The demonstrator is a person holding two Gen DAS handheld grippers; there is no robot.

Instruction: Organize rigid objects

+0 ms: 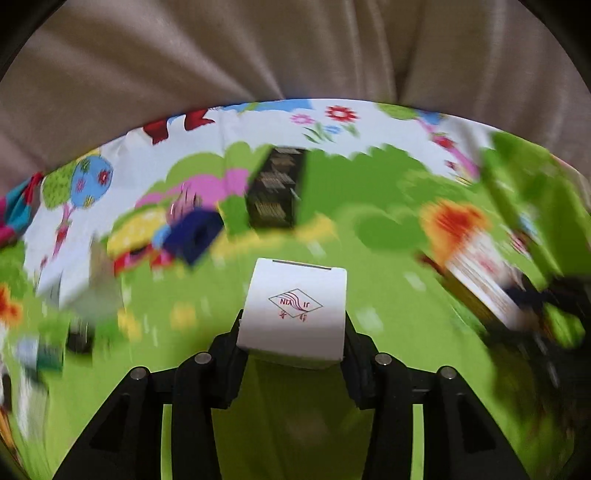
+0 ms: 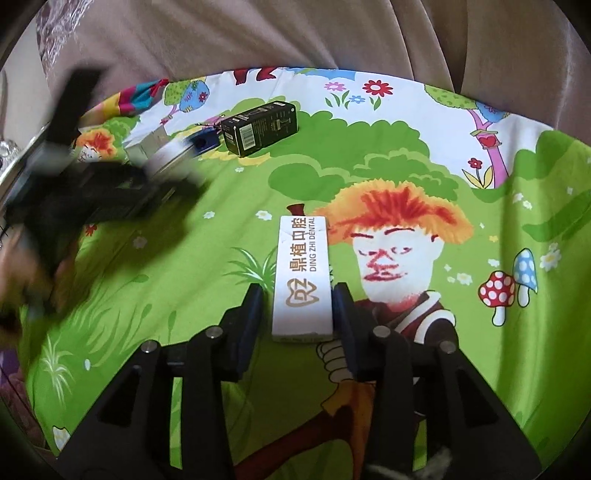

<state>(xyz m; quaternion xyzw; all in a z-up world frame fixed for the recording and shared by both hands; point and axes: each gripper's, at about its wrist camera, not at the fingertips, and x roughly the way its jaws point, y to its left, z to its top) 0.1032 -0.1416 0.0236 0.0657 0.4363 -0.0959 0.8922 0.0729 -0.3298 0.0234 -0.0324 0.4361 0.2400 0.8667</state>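
The left gripper [image 1: 291, 332] is clamped on a small white cardboard box with a red diamond logo [image 1: 295, 310], carried clear above the cloth; heavy blur surrounds it in the left wrist view.

The right gripper [image 2: 299, 314] stands apart around a long white cardboard box printed "DING ZHI DENTAL" [image 2: 301, 277], which lies flat on the cloth. The right finger appears to touch it; a narrow gap shows on the left. It is judged not yet gripped.

Farther off, toward the far left edge of the surface, a black rectangular box with printed labels [image 2: 260, 127], a dark blue block with a round hole [image 2: 203, 142] and a pale grey box [image 2: 147, 144] lie close together. This is judged the collecting place. Three items are gathered; two remain in hand.

The surface carries a bright green cartoon-printed cloth [image 2: 184, 277]. Beyond its far edge hangs a beige draped fabric [image 2: 295, 33].
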